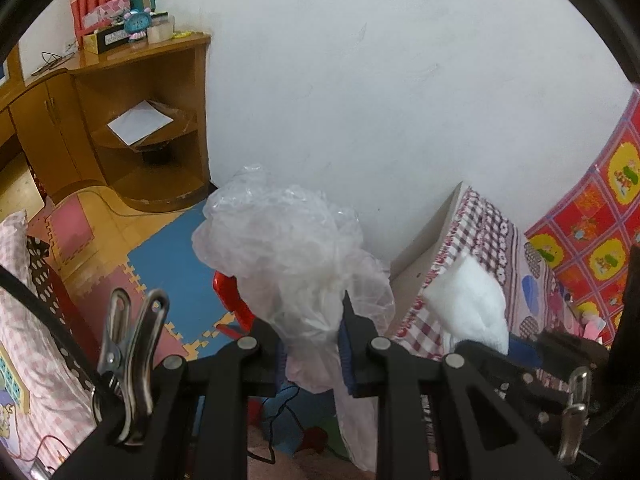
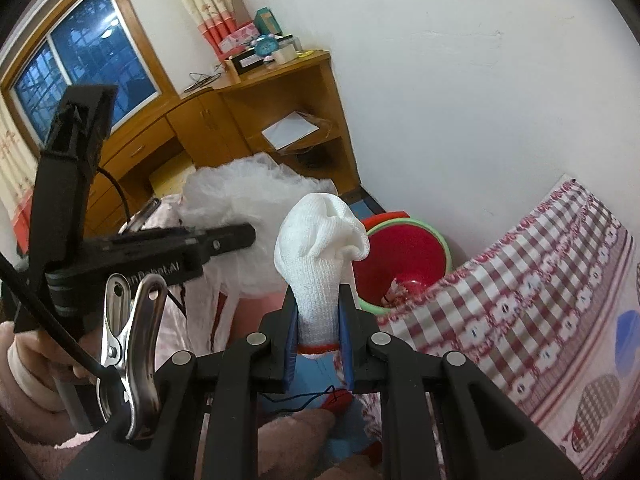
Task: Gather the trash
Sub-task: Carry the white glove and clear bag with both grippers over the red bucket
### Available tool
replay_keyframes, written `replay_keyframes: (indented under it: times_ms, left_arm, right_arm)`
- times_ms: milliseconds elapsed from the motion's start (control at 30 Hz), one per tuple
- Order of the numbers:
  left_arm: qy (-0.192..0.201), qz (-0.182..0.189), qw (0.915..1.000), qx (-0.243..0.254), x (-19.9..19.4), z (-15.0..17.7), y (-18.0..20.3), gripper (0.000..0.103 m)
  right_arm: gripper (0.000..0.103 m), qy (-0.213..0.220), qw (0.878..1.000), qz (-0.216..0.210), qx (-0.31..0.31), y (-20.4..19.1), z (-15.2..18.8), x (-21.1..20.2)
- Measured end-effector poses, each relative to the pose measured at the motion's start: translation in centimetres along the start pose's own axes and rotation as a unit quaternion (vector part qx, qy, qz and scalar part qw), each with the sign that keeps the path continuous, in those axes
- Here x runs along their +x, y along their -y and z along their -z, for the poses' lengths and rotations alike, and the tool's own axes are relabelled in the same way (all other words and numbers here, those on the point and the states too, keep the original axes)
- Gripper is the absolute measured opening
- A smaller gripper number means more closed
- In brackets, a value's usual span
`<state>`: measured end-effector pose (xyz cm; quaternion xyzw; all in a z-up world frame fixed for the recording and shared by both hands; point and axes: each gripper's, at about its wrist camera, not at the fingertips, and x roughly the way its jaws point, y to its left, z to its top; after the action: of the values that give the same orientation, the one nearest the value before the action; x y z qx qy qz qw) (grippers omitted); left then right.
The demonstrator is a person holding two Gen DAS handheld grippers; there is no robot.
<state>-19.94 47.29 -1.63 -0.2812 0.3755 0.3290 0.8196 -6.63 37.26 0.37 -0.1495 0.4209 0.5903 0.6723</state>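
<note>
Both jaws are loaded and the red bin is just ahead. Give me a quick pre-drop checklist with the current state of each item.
1. Left gripper clamps the crumpled plastic bag: ok.
2. Right gripper clamps the white knitted cloth: ok.
3. Red bin open, with room inside: ok.
4. Either load directly over the bin mouth: not ok, both sit short of it.
5. Bag's hanging tail clear of the cables below: cannot tell.
6. Bed edge clear of the right gripper's path: ok.
</note>
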Motion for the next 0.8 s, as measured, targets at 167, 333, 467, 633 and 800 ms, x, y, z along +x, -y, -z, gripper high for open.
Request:
replay_keyframes:
  times_ms: [167, 333, 467, 633, 800]
  left_arm:
    - [-0.021, 0.013, 0.9992, 0.03, 2.5, -1.5, -1.2, 0.022]
    - [-0.047, 0.03, 0.9971, 0.052, 5.7, -3.2, -2.6, 0.022]
    - [-0.063, 0.046, 0.9943, 0.073, 8.6, -4.4, -3.1, 0.022]
    - [-0.079, 0.064, 0.9904, 0.094, 11.6, -5.6, -3.3, 0.022]
    - [-0.095, 0.073, 0.9862, 0.114, 15.1, -6.3, -3.5, 0.022]
  right_arm:
    - [0.018, 0.0, 0.999, 0.028, 0.034, -0.2, -1.5, 2.3]
    - [0.018, -0.004, 0.996, 0.061, 0.068, 0.3, -2.7, 4.2]
    - [0.018, -0.008, 0.992, 0.085, 0.092, 0.7, -3.6, 6.0]
    - [0.018, -0.01, 0.987, 0.11, 0.12, 1.4, -4.7, 7.8]
    - [0.018, -0.014, 0.981, 0.13, 0.144, 2.1, -5.8, 9.5]
